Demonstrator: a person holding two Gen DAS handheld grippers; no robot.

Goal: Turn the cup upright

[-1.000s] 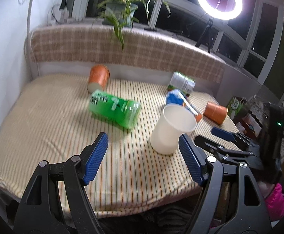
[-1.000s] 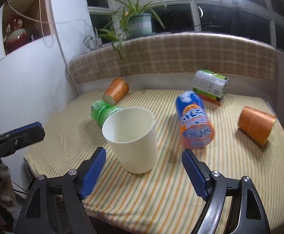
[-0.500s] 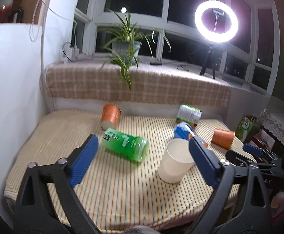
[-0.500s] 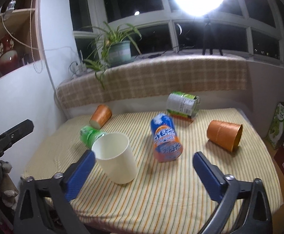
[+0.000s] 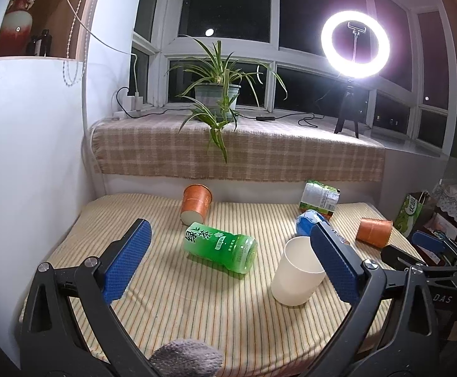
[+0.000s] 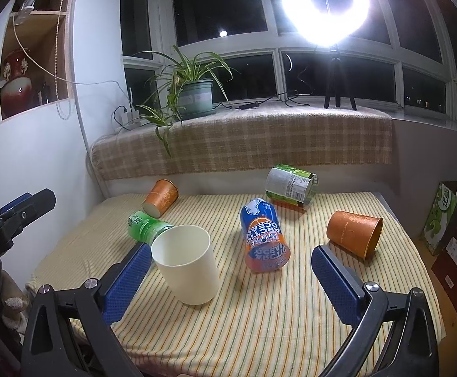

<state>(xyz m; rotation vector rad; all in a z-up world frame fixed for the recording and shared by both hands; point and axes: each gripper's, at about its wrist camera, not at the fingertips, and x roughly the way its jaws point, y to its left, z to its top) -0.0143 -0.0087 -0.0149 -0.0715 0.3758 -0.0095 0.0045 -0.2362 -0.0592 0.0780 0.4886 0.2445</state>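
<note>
A cream cup (image 5: 296, 271) stands upright, mouth up, on the striped table; it also shows in the right wrist view (image 6: 187, 265). My left gripper (image 5: 228, 262) is open and empty, held back from the table, its right finger overlapping the cup's right side in view. My right gripper (image 6: 231, 278) is open and empty, also held back, the cup standing beyond its left finger. The right gripper shows at the right edge of the left wrist view (image 5: 429, 251).
Two orange cups lie on their sides, one at the back left (image 5: 196, 203) and one at the right (image 6: 354, 234). A green bottle (image 5: 220, 246), a blue-orange can (image 6: 264, 235) and a green-labelled can (image 6: 291, 185) also lie there. A checked ledge with a plant is behind.
Both grippers have pulled back and up from the table, so the cup and other objects look smaller and farther. The cup stands unmoved.
</note>
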